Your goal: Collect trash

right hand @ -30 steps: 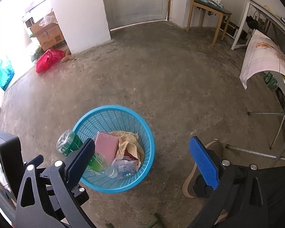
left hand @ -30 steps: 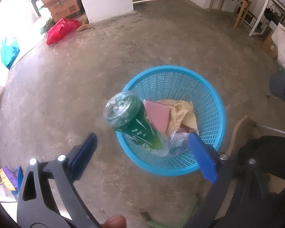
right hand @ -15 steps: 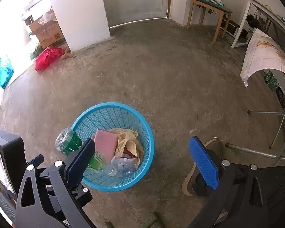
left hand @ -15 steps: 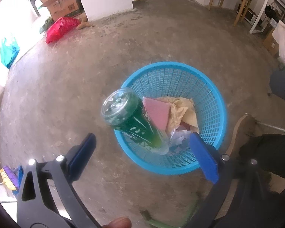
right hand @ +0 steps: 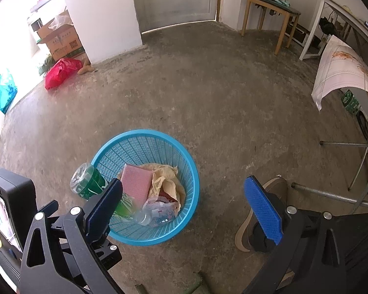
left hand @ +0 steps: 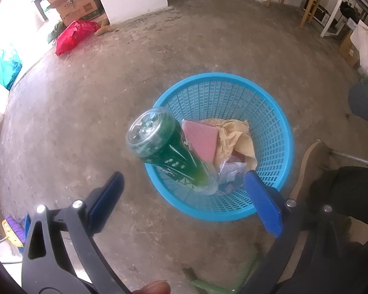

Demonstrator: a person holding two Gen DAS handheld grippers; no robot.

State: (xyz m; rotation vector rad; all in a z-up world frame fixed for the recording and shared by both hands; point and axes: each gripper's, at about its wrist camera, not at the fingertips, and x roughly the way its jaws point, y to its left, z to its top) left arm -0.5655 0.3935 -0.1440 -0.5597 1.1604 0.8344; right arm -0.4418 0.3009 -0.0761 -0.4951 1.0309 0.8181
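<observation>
Leaning out of the blue basket (left hand: 279, 127), the green bottle (left hand: 169, 152) lies just ahead of the left gripper (left hand: 184, 203), base up toward the lens, neck down among the pink sponge (left hand: 202, 139) and crumpled paper (left hand: 235, 139); the left is nearer, the right gripper (right hand: 184, 203) off to the side, both spread wide and empty; white label print unreadable, like the cardboard box (right hand: 61, 41) lettering

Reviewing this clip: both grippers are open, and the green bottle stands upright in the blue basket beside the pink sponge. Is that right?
Not quite. The green bottle is not upright: it leans steeply, neck down in the blue basket and base sticking out over the rim, as the left wrist view shows. The rest holds: it lies beside the pink sponge, and the left gripper and right gripper are open.
</observation>
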